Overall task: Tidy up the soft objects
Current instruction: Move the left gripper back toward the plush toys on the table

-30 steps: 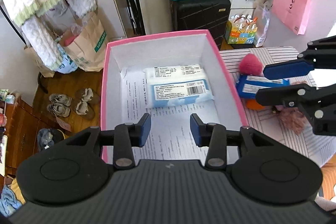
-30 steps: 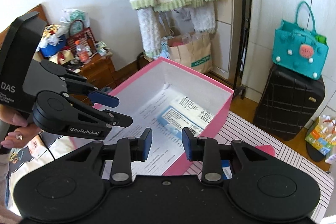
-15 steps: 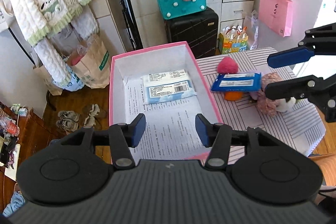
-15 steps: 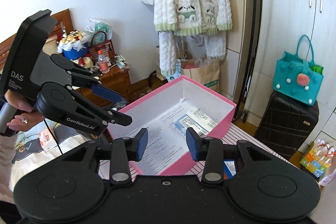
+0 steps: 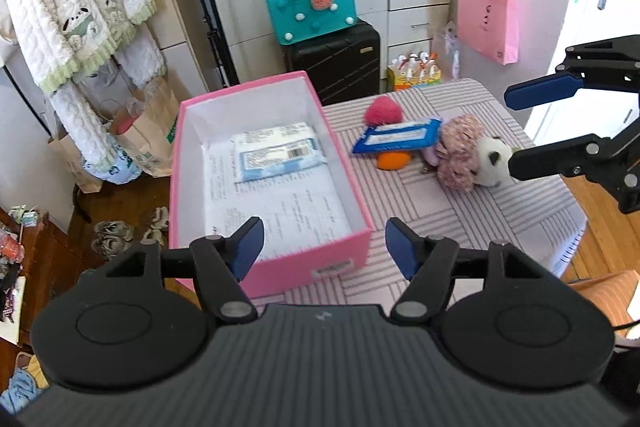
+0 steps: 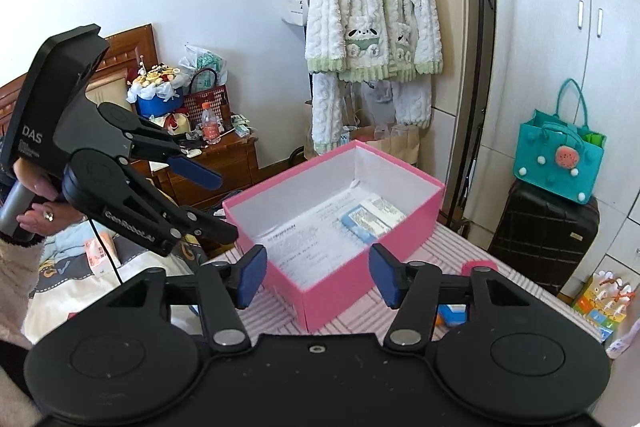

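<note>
My left gripper (image 5: 324, 243) hangs above the near end of the pink box (image 5: 276, 267), its blue-padded fingers (image 5: 248, 241) spread wide with nothing between them. My right gripper (image 6: 316, 269) is likewise held apart and empty, looking across the box (image 6: 340, 291) from its near corner. From the left camera I see the right gripper (image 5: 520, 129) out over the far side of the table (image 5: 520, 211), its lower finger close to the panda toy (image 5: 490, 165), though I cannot tell whether it touches. The box stands on the striped table, open, with a printed sheet (image 5: 296, 215) lining its floor and a wipes pack (image 5: 276, 155) lying on that toward the far end. The rest of the soft things sit in a cluster on the table beside the box: a pink pom-pom (image 5: 384, 109), a blue pack (image 5: 398, 137) resting partly over an orange ball (image 5: 392, 161), a fuzzy pink plush (image 5: 456, 151) and the panda pressed against it.
</note>
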{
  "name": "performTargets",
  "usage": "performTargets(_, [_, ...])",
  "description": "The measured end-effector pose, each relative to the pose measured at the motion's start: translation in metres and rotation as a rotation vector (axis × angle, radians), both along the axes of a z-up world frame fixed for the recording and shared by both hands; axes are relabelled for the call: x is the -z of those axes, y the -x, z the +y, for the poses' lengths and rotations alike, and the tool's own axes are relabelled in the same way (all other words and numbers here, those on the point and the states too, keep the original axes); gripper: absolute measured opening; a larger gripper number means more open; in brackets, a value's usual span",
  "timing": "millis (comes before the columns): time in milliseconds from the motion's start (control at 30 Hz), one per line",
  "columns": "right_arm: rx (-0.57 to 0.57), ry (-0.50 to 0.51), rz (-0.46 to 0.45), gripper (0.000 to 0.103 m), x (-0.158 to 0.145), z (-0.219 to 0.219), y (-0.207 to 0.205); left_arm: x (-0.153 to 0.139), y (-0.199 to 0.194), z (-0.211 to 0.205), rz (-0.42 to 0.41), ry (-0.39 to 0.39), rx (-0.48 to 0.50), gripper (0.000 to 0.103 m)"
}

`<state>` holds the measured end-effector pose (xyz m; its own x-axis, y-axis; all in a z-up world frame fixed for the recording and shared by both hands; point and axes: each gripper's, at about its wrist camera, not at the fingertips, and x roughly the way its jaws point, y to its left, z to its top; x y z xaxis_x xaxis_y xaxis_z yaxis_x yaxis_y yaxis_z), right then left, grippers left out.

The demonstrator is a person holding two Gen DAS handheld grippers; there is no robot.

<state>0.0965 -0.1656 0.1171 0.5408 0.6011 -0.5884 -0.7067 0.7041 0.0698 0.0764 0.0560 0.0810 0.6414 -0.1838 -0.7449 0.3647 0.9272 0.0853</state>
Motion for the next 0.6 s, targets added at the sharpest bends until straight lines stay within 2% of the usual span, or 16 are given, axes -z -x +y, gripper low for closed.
performTargets(300, [0.058,0.004,0.031,0.072,0.03,-0.039,0.031,0.027,0.03,-0.028,0.0,0.036,0.061,0.073])
performTargets(367, [0.071,0.007,0.042,0.078,0.04,-0.05,0.036,0.038,0.034,-0.036,0.002,0.047,0.078,0.074])
performTargets(600, [0.128,-0.001,0.09,0.079,0.079,-0.08,0.047,0.069,0.035,-0.065,0.015,0.114,0.124,0.074])
